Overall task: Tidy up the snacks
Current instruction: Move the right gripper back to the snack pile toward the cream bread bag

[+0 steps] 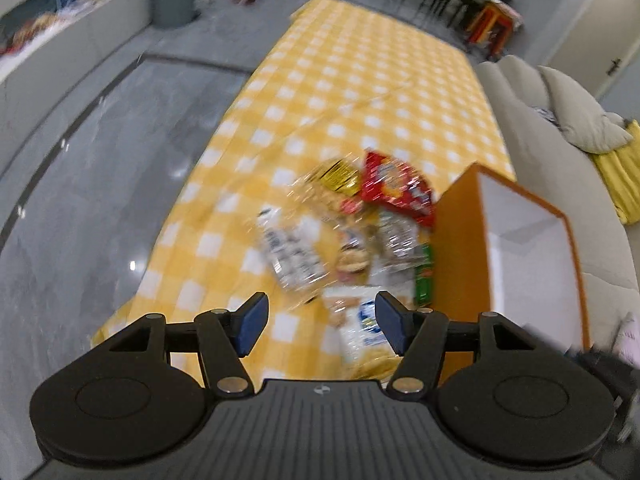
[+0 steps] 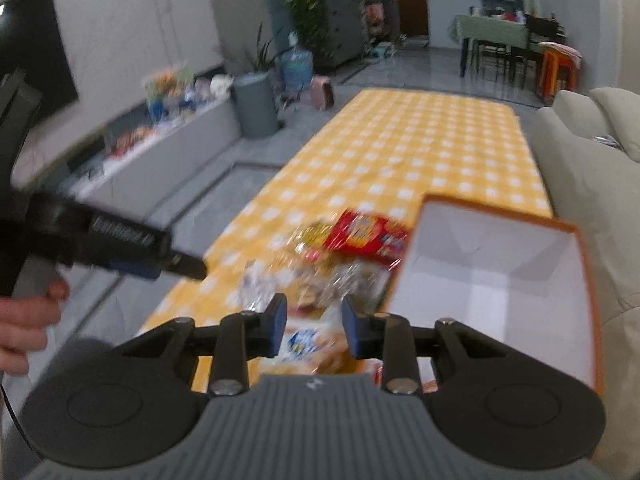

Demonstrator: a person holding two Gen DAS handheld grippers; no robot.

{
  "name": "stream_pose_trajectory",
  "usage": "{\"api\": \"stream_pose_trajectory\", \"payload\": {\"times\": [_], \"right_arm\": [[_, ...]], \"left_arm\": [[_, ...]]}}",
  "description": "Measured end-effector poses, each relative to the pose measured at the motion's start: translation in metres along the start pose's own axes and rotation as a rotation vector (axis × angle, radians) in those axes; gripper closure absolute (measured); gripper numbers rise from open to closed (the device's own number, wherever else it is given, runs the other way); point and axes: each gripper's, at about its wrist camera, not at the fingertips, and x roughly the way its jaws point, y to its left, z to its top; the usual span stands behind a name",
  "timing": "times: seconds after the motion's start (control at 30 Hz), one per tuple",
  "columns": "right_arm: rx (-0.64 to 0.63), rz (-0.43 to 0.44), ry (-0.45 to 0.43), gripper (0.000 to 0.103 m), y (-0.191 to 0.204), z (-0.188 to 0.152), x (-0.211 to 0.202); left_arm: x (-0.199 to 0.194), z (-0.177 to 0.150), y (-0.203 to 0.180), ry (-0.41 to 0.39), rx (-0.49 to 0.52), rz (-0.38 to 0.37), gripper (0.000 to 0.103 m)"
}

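You are holding the left tool (image 1: 322, 322) and right tool (image 2: 314, 326) partly open and empty above the snack packets (image 1: 340, 232) beside the orange box (image 1: 460, 248).

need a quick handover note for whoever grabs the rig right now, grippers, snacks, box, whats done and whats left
Left gripper: open, nothing between its jaws, above the near end of the snack pile.
Right gripper: open with a narrower gap, also empty, above the same end of the pile, beside the box.
Snack packets: heaped on the yellow checked tablecloth, red packet at the far end, all left of the box.
Orange box: open, white inside, no snacks visible in it.
Done: nothing packed as far as the views show.
Left: probably pick the packets up and sort them into the box.
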Motion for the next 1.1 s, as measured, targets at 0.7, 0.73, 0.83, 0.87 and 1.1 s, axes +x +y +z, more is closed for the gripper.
{"api": "stream_pose_trajectory", "payload": {"times": [0.7, 0.73, 0.83, 0.87, 1.1], "right_arm": [[-0.519, -0.374, 0.183, 0.024, 0.117, -0.094, 0.126], [-0.563, -0.377, 0.180, 0.024, 0.121, -0.101, 0.125], [-0.724, -0.411, 0.148, 0.024, 0.132, -0.123, 0.125], [-0.788, -0.431, 0.137, 0.024, 0.135, -0.130, 0.129], [-1.040, -0.590, 0.051, 0.026, 0.135, -0.158, 0.150]], "left_arm": [[0.053, 0.001, 0.069, 0.126, -0.191, -0.093, 0.031], [0.054, 0.001, 0.072, 0.128, -0.200, -0.092, 0.031], [0.058, 0.003, 0.078, 0.125, -0.225, -0.059, 0.031], [0.058, 0.003, 0.079, 0.121, -0.233, -0.048, 0.032], [0.060, 0.003, 0.079, 0.121, -0.227, -0.024, 0.031]]}}
